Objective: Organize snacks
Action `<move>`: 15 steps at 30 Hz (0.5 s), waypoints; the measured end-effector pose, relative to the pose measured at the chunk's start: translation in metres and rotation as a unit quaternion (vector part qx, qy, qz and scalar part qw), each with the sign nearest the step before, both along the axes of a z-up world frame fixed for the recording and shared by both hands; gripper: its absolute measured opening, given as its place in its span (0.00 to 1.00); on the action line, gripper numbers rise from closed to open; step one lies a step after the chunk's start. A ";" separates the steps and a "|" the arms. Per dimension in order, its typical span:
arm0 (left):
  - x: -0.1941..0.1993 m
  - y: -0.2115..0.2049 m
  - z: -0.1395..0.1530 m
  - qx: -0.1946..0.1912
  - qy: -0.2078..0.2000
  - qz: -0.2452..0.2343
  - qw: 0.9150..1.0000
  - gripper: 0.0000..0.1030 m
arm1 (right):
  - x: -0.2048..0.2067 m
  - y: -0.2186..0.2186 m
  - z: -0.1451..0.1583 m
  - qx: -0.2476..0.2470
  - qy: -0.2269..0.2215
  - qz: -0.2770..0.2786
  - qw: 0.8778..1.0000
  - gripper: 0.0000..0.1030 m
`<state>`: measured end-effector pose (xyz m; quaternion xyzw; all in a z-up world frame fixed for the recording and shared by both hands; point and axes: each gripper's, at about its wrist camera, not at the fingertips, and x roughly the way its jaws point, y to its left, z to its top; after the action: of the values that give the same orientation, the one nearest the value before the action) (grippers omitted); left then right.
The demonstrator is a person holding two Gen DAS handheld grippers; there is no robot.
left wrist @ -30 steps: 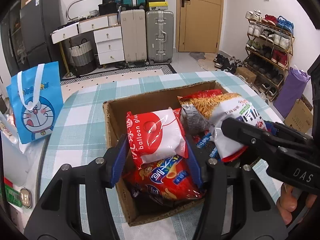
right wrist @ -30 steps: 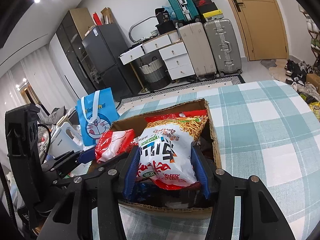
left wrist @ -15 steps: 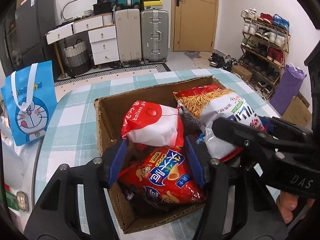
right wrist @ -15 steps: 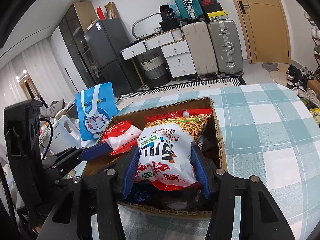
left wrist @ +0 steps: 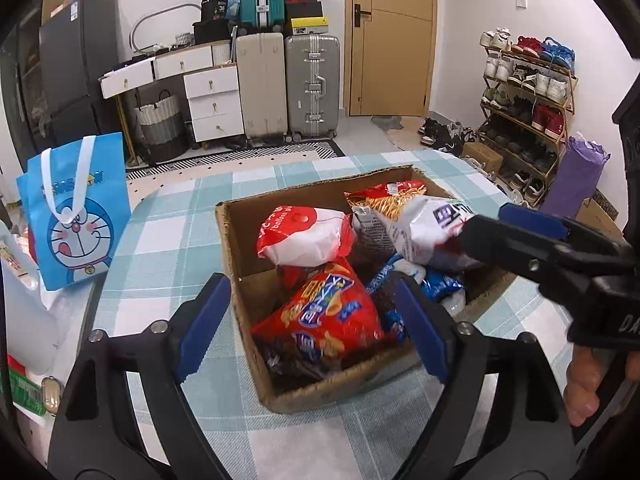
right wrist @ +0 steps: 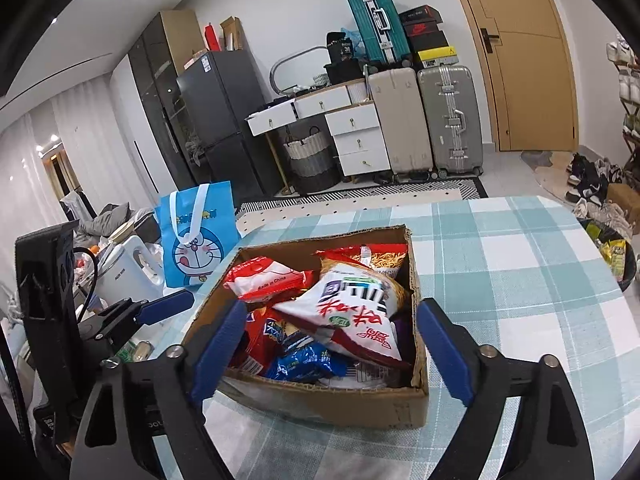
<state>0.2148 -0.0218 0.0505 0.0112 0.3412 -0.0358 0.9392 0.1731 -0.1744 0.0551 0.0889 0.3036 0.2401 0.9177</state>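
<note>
Cardboard box [right wrist: 340,404] on counter [right wrist: 520,264]: snack bags [right wrist: 352,308] all inside; left hand-held gripper [left wrist: 312,320] and right hand-held gripper [right wrist: 332,348] just opened wide, empty; task apparently near complete.

Snack bags [left wrist: 320,316] in box [left wrist: 240,256] on table [left wrist: 168,232]

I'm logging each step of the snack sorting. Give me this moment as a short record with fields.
container: cardboard box on checked tablecloth
on top, right side: white noodle-snack bag
on top, left side: red-and-white bag
near corner: red chip bag
left gripper: jaws just opened, wide, nothing gripped
right gripper: jaws just opened, wide, nothing gripped
beside table: blue cartoon bag
</note>
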 end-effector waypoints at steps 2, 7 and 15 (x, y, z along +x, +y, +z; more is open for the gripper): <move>-0.009 0.002 0.003 -0.002 -0.002 0.002 1.000 0.83 | -0.007 -0.003 0.004 0.002 -0.009 0.002 1.000 0.95; -0.034 0.013 0.010 -0.016 -0.026 0.010 0.999 0.99 | -0.021 -0.008 0.010 0.008 -0.019 0.008 1.000 0.99; -0.073 0.028 0.018 -0.036 -0.058 0.020 0.997 0.99 | -0.049 -0.014 0.011 0.004 -0.066 0.006 0.998 0.99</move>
<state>0.1420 0.0062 0.0683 -0.0275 0.2848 -0.0286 0.9578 0.1241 -0.1888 0.0663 0.0750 0.2417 0.2524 0.9340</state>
